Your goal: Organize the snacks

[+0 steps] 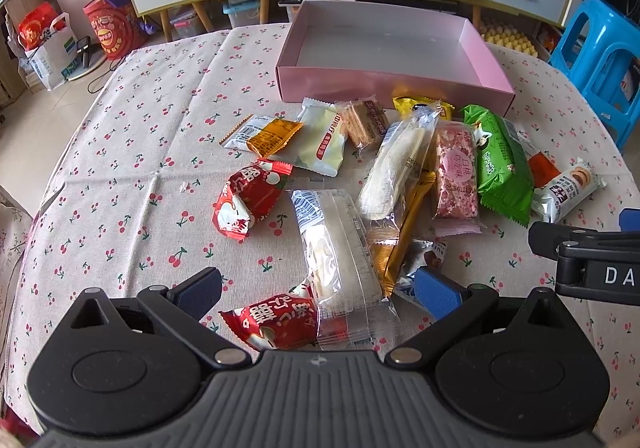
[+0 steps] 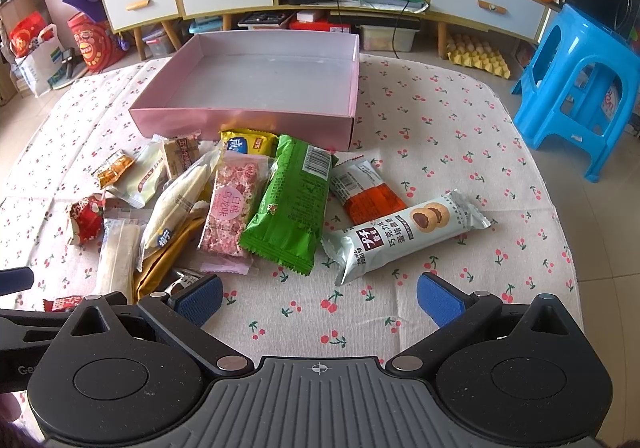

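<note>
A: Entry. Snacks (image 1: pixel 400 183) lie in a loose heap on the worktop (image 1: pixel 132 175), just in front of the pink box (image 1: pixel 392 87). Box interior bare, nothing sorted into it. I judge the task hardly begun; every packet is left to do.

B: Agreed. Materials?

A: Mostly crinkly foil and film. A green packet (image 2: pixel 292 207) with saw-tooth ends, a pink speckled bar (image 2: pixel 230 207) in clear wrap, a silver cookie packet (image 2: pixel 404 240) lying off to the right of the heap, puffy red packets (image 1: pixel 250 201) on the left. One long clear-wrapped bar (image 1: pixel 340 252) lies nearest the left gripper.

B: Box?

A: Shallow, rectangular, stiff card, pale smooth inside. Cloth is matte, cherry-printed, creased.

B: Gripper states?

A: Left gripper (image 1: pixel 320 290): jaws spread wide, nothing held, the clear-wrapped bar lying between and below its blue pads. Right gripper (image 2: pixel 320 298): likewise wide apart and empty, over bare cloth, the silver cookie packet just ahead.
</note>
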